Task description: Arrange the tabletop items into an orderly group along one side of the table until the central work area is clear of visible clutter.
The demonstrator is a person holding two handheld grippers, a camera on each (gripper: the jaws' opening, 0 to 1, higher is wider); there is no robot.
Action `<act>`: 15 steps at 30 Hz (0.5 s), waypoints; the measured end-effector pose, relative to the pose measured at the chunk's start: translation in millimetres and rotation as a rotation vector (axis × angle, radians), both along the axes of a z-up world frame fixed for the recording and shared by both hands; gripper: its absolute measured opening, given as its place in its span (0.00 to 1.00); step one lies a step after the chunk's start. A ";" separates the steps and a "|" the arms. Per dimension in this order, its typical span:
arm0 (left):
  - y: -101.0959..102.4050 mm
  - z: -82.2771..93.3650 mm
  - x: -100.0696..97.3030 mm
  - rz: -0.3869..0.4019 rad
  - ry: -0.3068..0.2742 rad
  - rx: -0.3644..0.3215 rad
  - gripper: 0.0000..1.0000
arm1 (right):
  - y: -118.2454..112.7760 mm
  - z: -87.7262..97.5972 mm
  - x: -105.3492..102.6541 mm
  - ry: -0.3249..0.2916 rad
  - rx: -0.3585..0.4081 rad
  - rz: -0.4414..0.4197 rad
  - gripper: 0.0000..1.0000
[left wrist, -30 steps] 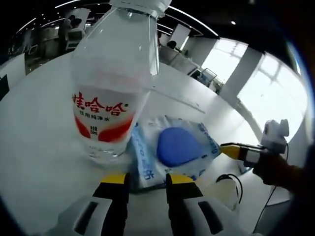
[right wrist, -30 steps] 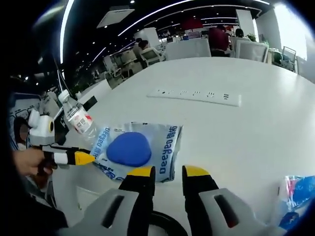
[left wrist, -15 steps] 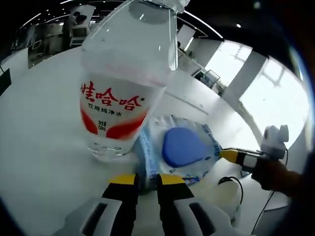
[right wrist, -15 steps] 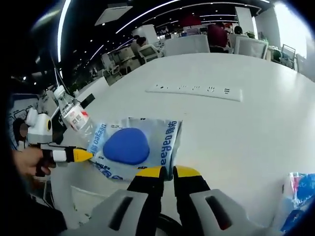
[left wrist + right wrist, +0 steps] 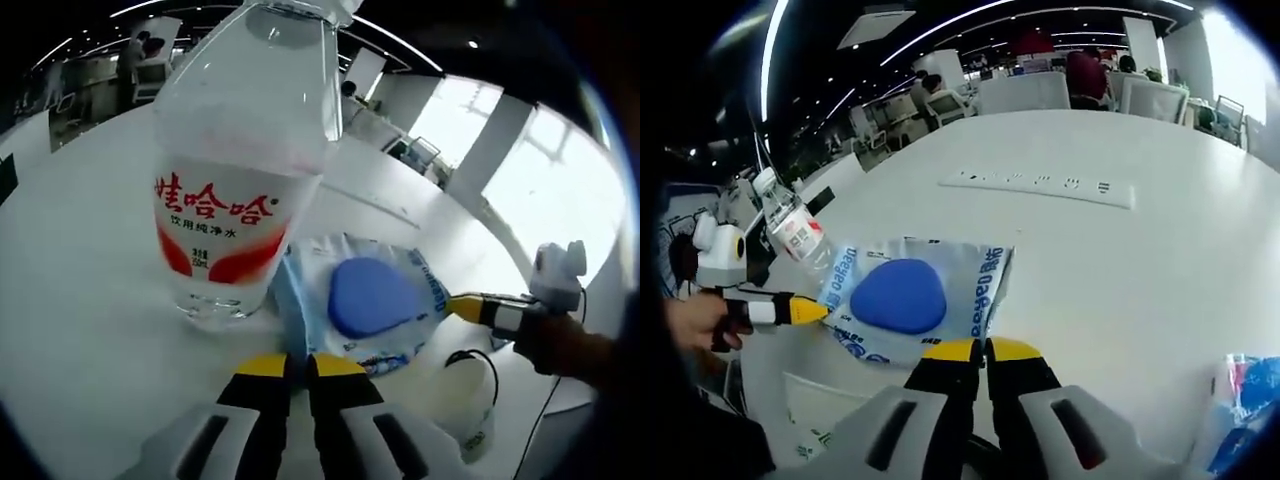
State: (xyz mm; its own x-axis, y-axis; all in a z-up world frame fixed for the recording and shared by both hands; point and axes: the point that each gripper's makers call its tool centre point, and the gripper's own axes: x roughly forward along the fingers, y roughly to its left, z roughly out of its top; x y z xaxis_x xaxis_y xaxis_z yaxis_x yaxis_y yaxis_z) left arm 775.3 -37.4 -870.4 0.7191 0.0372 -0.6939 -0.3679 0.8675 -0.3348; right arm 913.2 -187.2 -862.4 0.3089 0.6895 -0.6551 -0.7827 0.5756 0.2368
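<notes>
A clear plastic pouch with blue print and a blue rounded pad inside (image 5: 372,296) lies flat on the white table (image 5: 70,300). My left gripper (image 5: 297,364) is shut on the pouch's near edge. Right beside it, to the left, stands a clear water bottle (image 5: 235,180) with a red and white label. In the right gripper view the same pouch (image 5: 902,295) lies ahead, and my right gripper (image 5: 981,350) is shut on its near edge. The left gripper (image 5: 812,311) pinches its left corner there, and the right gripper (image 5: 460,304) holds the pouch's right edge in the left gripper view.
A white power strip (image 5: 1040,185) lies flat further along the table. A blue and red packet (image 5: 1243,395) sits at the right. A white container (image 5: 468,395) with a black cable is below the table edge. The bottle (image 5: 792,232) stands behind the pouch. People sit at desks far off.
Both grippers went from open to shut on opposite edges of the pouch. The pouch and bottle stayed in place.
</notes>
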 end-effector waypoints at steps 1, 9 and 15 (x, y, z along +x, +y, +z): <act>-0.2 0.5 0.2 -0.005 -0.003 0.006 0.04 | -0.3 0.1 0.4 -0.002 -0.001 0.002 0.00; -4.7 6.1 4.5 -0.064 -0.019 0.057 0.01 | -3.4 4.2 4.4 -0.041 -0.006 0.015 0.00; -5.4 10.9 7.0 -0.077 -0.033 0.068 0.00 | -4.7 11.0 4.7 -0.061 0.000 0.011 0.00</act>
